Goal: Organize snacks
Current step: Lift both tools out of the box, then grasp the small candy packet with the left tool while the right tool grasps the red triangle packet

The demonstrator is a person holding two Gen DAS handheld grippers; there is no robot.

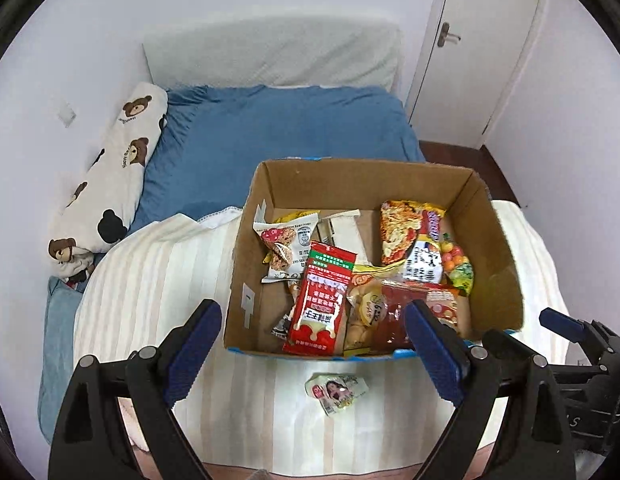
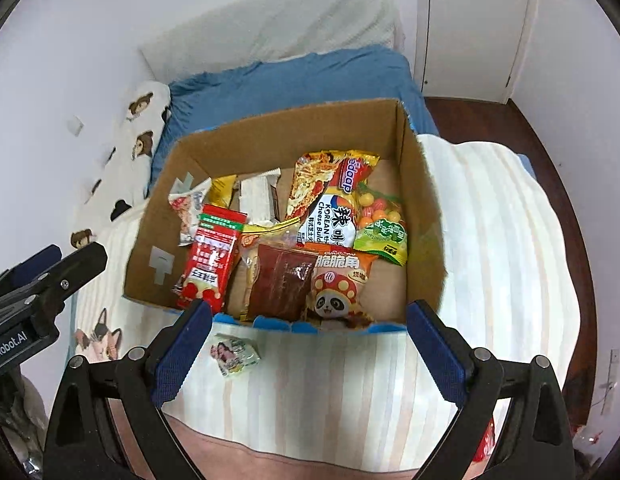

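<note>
Both grippers are hanging over the bed with nothing in them: left gripper (image 1: 314, 344) jaws spread wide, right gripper (image 2: 310, 342) too. The cardboard box (image 1: 498, 248) is sitting on the striped blanket (image 1: 158, 280), packed with snack packets like the red sachet (image 1: 320, 300). One small snack packet (image 1: 336, 392) is lying on the blanket just outside the box's near wall.

Snack packets (image 1: 350, 280) lie in the box (image 1: 498, 248) on the bed; one packet (image 1: 336, 391) lies before it.
</note>
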